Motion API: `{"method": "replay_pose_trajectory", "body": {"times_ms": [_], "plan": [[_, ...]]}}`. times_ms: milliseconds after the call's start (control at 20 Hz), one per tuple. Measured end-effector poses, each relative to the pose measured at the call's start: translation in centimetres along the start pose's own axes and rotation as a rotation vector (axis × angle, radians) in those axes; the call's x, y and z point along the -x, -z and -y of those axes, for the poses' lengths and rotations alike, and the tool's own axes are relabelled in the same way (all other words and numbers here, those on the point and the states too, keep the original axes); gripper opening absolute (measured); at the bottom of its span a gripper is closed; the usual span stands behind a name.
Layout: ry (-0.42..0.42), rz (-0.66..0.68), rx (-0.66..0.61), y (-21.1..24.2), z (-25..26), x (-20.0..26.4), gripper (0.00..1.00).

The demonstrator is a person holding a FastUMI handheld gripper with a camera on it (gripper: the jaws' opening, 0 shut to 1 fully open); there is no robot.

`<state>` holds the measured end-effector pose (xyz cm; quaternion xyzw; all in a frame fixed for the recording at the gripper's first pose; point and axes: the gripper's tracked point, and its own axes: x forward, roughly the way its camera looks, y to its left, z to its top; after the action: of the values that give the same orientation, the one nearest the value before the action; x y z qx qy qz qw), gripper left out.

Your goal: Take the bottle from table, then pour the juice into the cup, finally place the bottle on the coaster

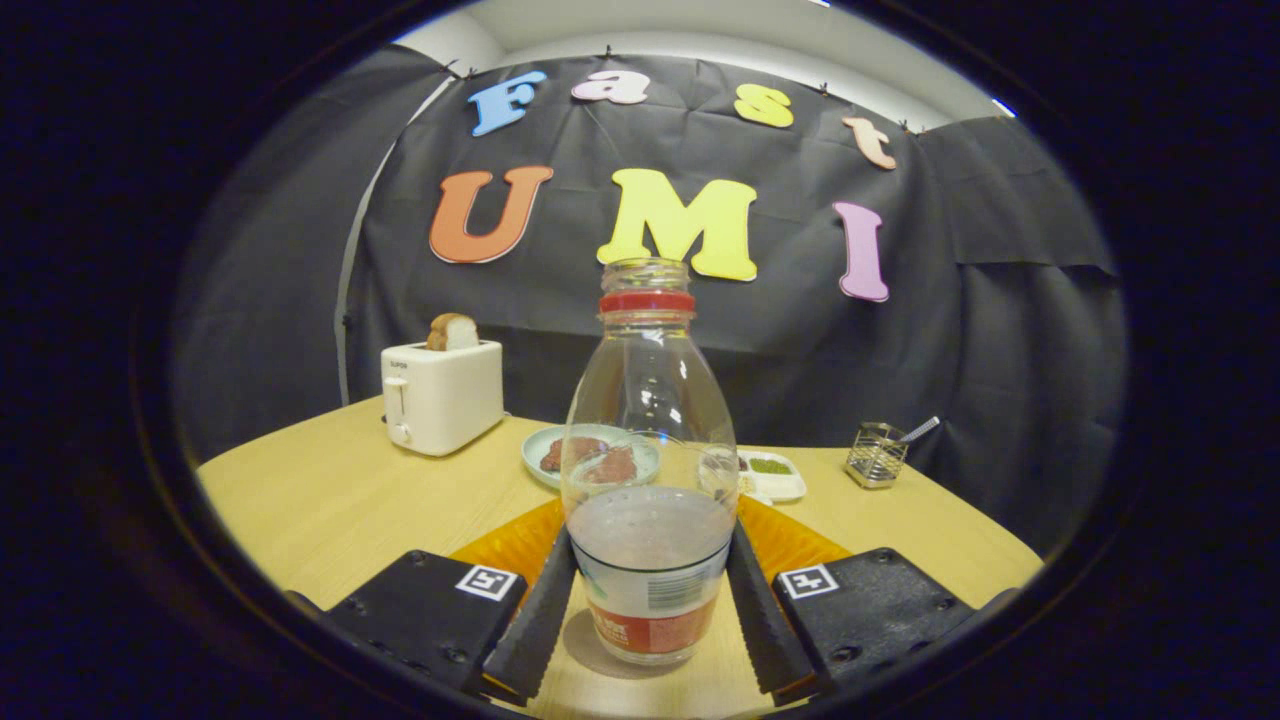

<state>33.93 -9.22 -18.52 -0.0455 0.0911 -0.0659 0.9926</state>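
Your gripper (650,620) has its two black ribbed fingers (535,625) set on either side of the clear plastic bottle with the red neck ring (648,470). Both fingers sit against its lower body, so it looks grasped, though how firmly they press can't be judged. The bottle stands upright on the light wooden table (330,500) with its mouth open and no cap on. It holds a cloudy greyish liquid filling roughly the bottom third, and a red and white label wraps the base.

Just behind the bottle lies an orange ribbed mat (510,545), mostly covered by the bottle and your fingers, so its shape is unclear. Seen through the bottle's glassy body is a curved clear rim that may be a cup, too distorted to confirm.

Beyond that is a pale blue round plate (545,450) with dark reddish-brown pieces on it, partly hidden by the bottle. To its right is a small white dish (775,475) holding something green, its near side cut off by the bottle. Further right stands a small wire mesh holder (877,455) with a metal handle sticking out. At the far left is a white toaster (440,395) with a slice of bread (453,331) standing in its slot.
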Motion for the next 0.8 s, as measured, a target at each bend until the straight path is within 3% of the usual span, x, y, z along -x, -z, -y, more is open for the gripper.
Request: {"method": "replay_pose_trajectory", "body": {"times_ms": [500, 800], "plan": [[0.011, -0.001, -0.105, 3.0, 0.4, -0.4, 0.82], [0.004, 0.002, -0.105, 3.6, 0.2, -0.1, 0.85]]}}
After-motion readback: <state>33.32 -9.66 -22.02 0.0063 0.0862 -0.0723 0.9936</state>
